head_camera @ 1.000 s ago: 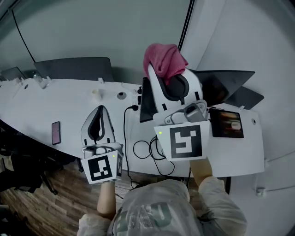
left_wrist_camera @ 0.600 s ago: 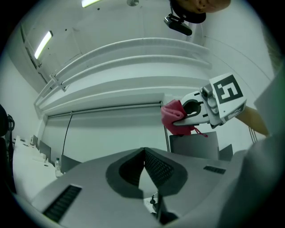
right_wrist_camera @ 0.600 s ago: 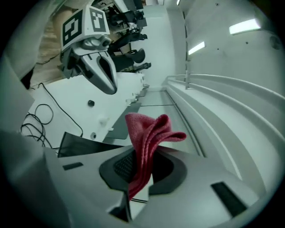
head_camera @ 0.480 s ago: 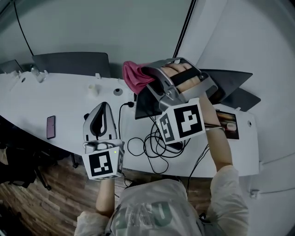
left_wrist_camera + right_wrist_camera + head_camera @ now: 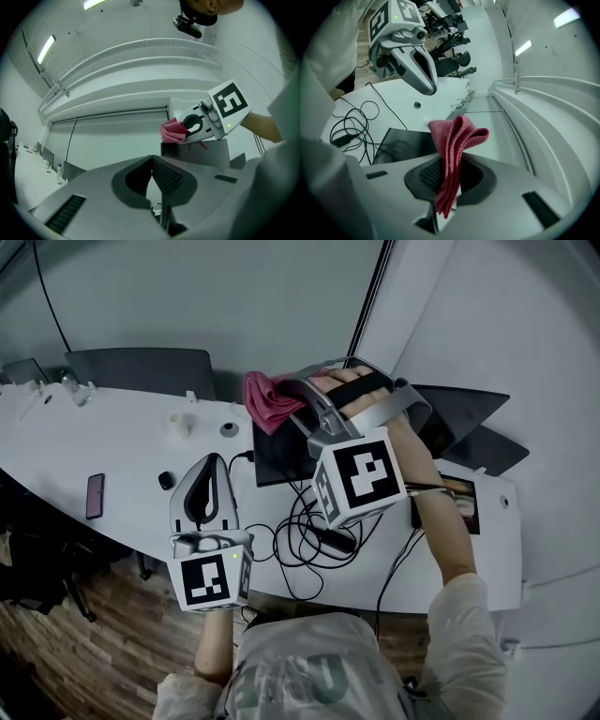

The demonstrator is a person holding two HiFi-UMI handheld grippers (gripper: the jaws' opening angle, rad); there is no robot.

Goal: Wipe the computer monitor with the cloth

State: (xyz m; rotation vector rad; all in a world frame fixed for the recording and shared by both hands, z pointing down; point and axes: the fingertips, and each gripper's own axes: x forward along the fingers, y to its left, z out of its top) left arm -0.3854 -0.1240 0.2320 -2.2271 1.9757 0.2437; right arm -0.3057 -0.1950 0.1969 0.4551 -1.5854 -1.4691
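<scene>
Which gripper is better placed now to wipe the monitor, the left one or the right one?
Right. The right gripper holds the pink cloth close by the top edge of the monitor; the left gripper is shut, empty, and lower over the table.

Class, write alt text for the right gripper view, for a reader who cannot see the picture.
The right gripper is shut on a folded pink cloth, which sticks up between its jaws, with a dark monitor just beyond. Further off, tangled black cables lie on a white desk and the left gripper hangs above it, top left.
</scene>
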